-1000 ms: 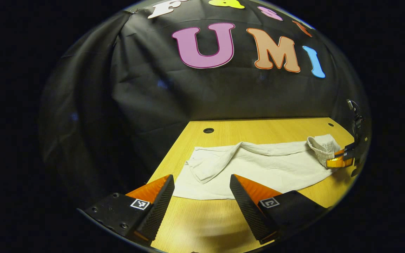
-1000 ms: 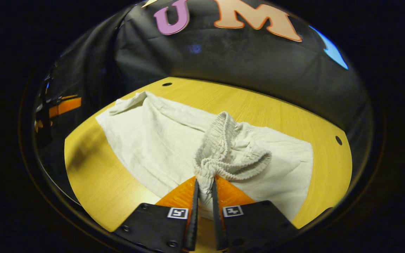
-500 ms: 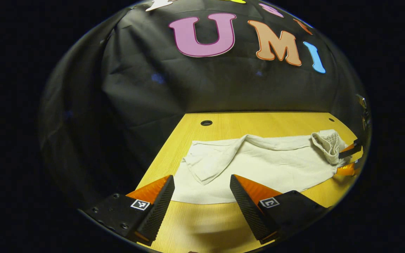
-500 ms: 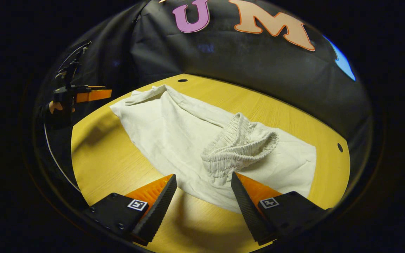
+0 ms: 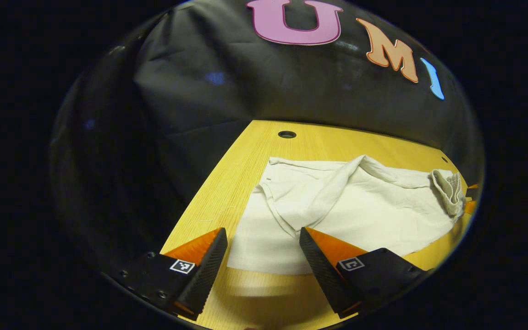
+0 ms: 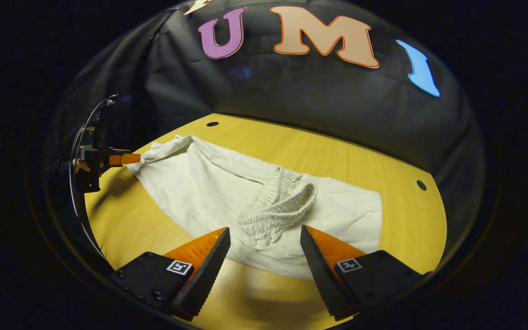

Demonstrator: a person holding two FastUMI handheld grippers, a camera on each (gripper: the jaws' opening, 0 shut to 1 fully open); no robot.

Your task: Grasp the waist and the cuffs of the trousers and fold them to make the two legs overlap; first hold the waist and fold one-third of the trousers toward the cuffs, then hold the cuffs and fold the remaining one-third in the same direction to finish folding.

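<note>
The trousers (image 6: 209, 183) lie spread on the counter (image 6: 383, 160), waist (image 6: 277, 206) bunched up on top. The right gripper (image 6: 264, 247) and left gripper (image 5: 261, 245) both hover with jaws spread, holding nothing.

black tongs (image 6: 263, 250) bodies, square tag markings, screws, ridged fingers (image 6: 202, 275)

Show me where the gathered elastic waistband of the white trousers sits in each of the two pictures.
Left gripper view: the waistband is bunched at the far right edge, on top of the trousers.
Right gripper view: the waistband lies near the middle, just beyond the open right gripper.
Shared landmark: the round hole in the wooden table, beyond the cuff end.
</note>
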